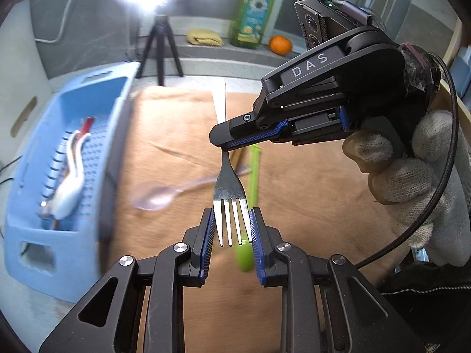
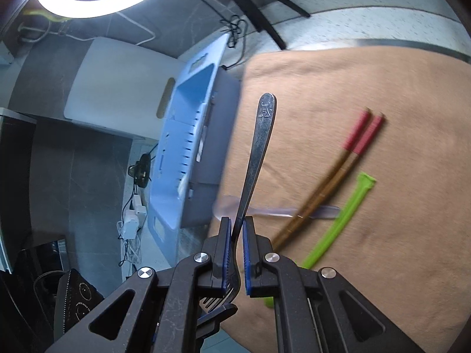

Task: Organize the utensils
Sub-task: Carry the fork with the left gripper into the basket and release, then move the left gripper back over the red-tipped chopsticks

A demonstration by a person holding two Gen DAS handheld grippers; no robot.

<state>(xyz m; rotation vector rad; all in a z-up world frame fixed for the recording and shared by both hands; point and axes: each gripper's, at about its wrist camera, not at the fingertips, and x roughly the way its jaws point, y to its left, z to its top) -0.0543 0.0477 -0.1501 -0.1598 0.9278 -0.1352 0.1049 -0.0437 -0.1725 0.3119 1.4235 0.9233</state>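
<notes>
Here the step in hand looks like a handover of the worn metal fork (image 1: 228,188) from one gripper to the other above the tan cloth mat (image 1: 309,182), on its way, I judge, to the pale blue slotted plastic basket (image 1: 117,94) at the mat's left edge, where a white-handled utensil (image 1: 69,185) already lies. The right gripper (image 2: 234,244) has its jaws nearly together and clamped on the fork's neck, the handle rising past the pads in its own view and the tines showing below them. The left gripper (image 1: 231,226) has its jaws apart by about the width of the fork head; its blue pads stand just beside the outer tines, and I cannot tell whether they touch or press. The next move seems to call for the left jaws to close firmly on the tines before the right ones let go, since flat metal tines could slip or pivot. On the mat remain a clear plastic spoon (image 1: 159,195), a lime green plastic utensil (image 2: 338,226) and a pair of brown chopsticks with red ends (image 2: 332,176), the chopsticks crossing the spoon's handle
</notes>
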